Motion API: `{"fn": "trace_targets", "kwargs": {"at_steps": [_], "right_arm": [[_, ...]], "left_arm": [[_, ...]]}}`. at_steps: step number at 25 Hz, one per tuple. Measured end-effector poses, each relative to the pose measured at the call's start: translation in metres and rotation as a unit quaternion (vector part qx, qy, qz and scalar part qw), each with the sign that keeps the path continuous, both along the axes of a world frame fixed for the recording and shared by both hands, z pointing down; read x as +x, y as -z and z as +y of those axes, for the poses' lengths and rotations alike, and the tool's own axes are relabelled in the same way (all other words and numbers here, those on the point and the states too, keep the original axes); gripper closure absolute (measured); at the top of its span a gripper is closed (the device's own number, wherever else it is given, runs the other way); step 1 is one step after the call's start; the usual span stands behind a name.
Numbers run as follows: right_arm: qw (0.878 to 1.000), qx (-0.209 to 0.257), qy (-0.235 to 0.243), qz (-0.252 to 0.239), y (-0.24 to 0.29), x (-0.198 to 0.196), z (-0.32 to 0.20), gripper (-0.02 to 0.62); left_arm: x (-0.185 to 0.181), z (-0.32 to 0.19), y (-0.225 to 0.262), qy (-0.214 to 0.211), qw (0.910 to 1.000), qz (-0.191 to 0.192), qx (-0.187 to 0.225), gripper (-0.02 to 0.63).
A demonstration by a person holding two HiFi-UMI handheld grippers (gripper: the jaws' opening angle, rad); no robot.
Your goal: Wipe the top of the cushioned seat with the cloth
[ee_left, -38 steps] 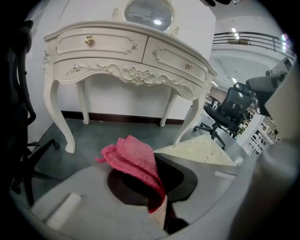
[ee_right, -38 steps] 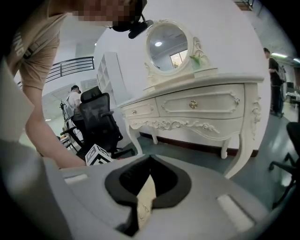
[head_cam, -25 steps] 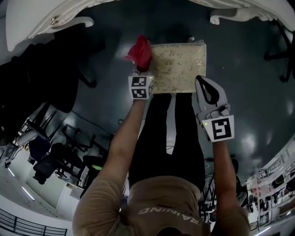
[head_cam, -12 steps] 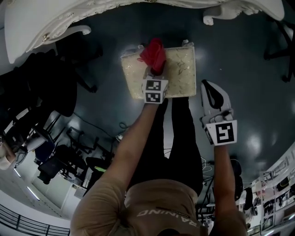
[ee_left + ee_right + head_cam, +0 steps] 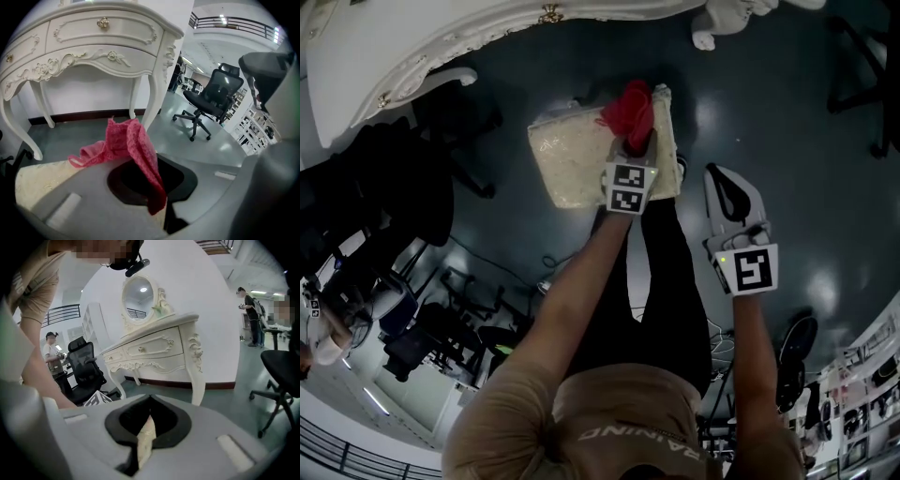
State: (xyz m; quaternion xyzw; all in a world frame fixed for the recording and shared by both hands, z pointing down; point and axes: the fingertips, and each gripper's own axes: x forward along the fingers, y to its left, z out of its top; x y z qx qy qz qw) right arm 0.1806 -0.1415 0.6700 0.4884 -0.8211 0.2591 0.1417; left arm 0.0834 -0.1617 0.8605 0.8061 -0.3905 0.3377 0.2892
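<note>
The left gripper [image 5: 634, 145] has its jaws pinched tight on a bunched red knitted cloth [image 5: 630, 105], pressing it onto the far right part of the cream patterned cushioned seat [image 5: 570, 157] so the loose folds drag across the top. The right gripper [image 5: 145, 427] hangs to the seat's right over the floor, out of the way. Its jaws are all but together and apparently empty, and the pale sliver between them may be the seat beyond.
</note>
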Motion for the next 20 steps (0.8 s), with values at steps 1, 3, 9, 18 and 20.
{"fn": "trace_targets", "kwargs": {"at_steps": [1,3,9,18,20], "right_arm": [[1.0,-0.003,0.0,0.004,0.001,0.005,0.002,0.594],[1.0,-0.005,0.004,0.01,0.003,0.014,0.007,0.594],[1.0,-0.015,-0.003,0.009,0.004,0.03,0.019,0.594],[1.0,-0.018,0.01,0.014,0.002,0.01,0.028,0.594],[1.0,-0.016,0.021,0.015,0.003,-0.005,0.027,0.594]], "left_arm": [[0.007,0.001,0.0,-0.005,1.0,0.001,-0.004,0.568],[0.021,0.005,-0.001,-0.022,0.9997,0.001,-0.013,0.568],[0.063,0.027,-0.007,-0.097,0.9938,0.01,-0.053,0.568],[0.067,0.067,0.036,-0.13,0.9804,0.127,-0.076,0.568],[0.051,0.068,0.052,-0.117,0.9796,0.15,-0.066,0.568]]}}
